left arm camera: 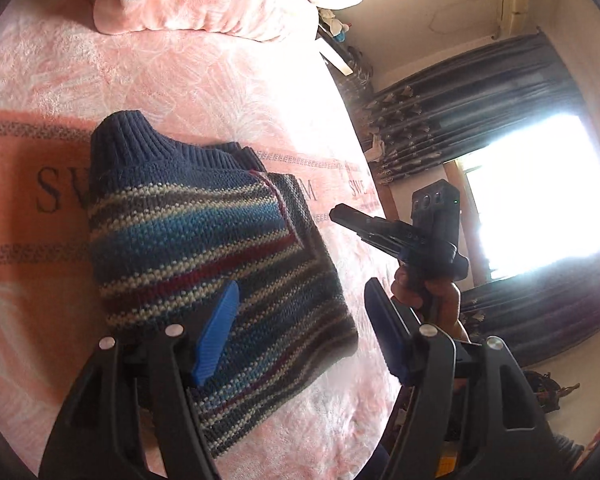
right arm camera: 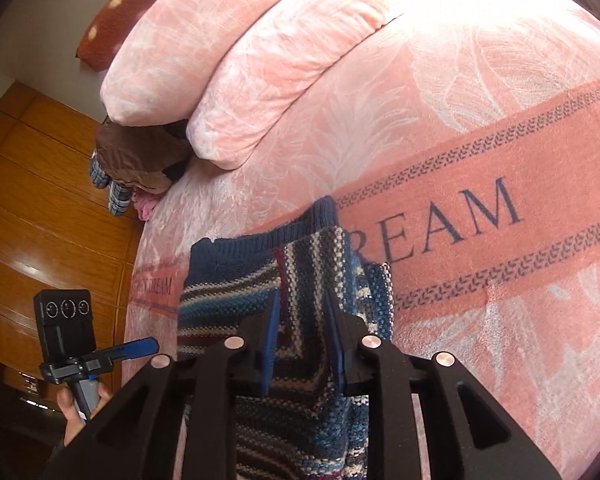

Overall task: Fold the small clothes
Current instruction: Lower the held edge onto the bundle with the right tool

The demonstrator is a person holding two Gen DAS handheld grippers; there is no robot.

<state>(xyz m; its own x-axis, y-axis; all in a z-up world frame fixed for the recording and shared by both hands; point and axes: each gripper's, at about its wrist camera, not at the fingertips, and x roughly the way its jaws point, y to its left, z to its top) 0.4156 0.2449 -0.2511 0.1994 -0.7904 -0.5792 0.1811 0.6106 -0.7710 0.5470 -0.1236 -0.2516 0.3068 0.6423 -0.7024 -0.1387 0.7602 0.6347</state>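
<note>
My left gripper (left arm camera: 300,304) stands wide open above the folded striped sweater (left arm camera: 204,248), holding nothing. My right gripper (right arm camera: 302,312) has its jaws narrowed but empty, hovering over the same sweater. The sweater lies folded on the pink blanket (right arm camera: 460,128), collar toward the pillows (right arm camera: 236,52).

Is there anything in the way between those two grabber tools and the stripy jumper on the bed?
Nothing visible. The left gripper hangs open above the striped sweater, and the right gripper is open over it too; only the pink bedspread surrounds it.
</note>
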